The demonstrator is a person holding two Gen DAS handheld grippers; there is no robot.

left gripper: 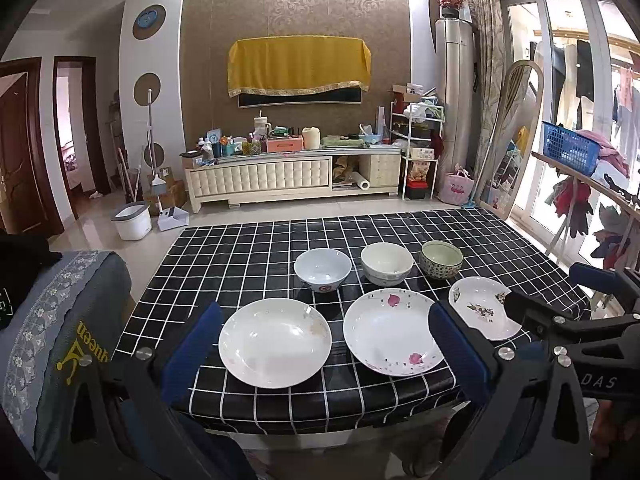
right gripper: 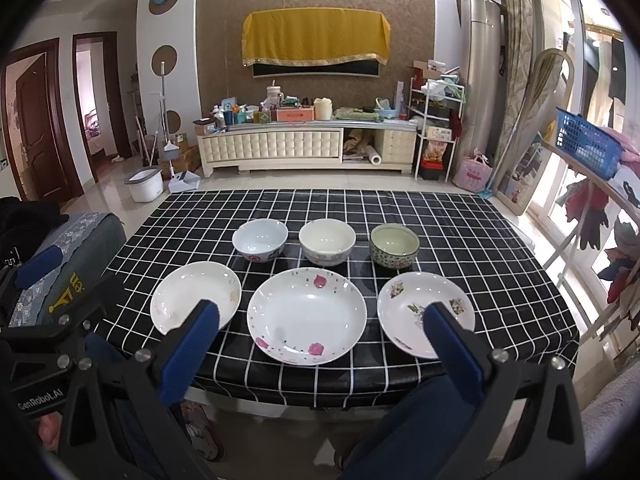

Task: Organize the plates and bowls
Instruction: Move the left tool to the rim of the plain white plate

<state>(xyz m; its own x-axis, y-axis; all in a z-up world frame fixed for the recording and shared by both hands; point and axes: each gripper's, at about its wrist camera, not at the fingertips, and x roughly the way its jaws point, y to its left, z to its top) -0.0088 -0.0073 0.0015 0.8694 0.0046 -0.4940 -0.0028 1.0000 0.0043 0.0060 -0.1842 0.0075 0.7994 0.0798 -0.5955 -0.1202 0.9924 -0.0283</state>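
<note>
Three plates lie in a front row on the black checked table: a plain white plate, a pink-petal plate and a flower-print plate. Behind them stand a pale blue bowl, a cream bowl and a green patterned bowl. My left gripper is open, held before the table edge, framing the white plate. My right gripper is open too, framing the petal plate; it also shows in the left wrist view, covering part of the flower-print plate.
A grey-covered chair stands at the table's left corner. A drying rack with a blue basket runs along the right side. Beyond the table are a TV cabinet and a white bucket on the floor.
</note>
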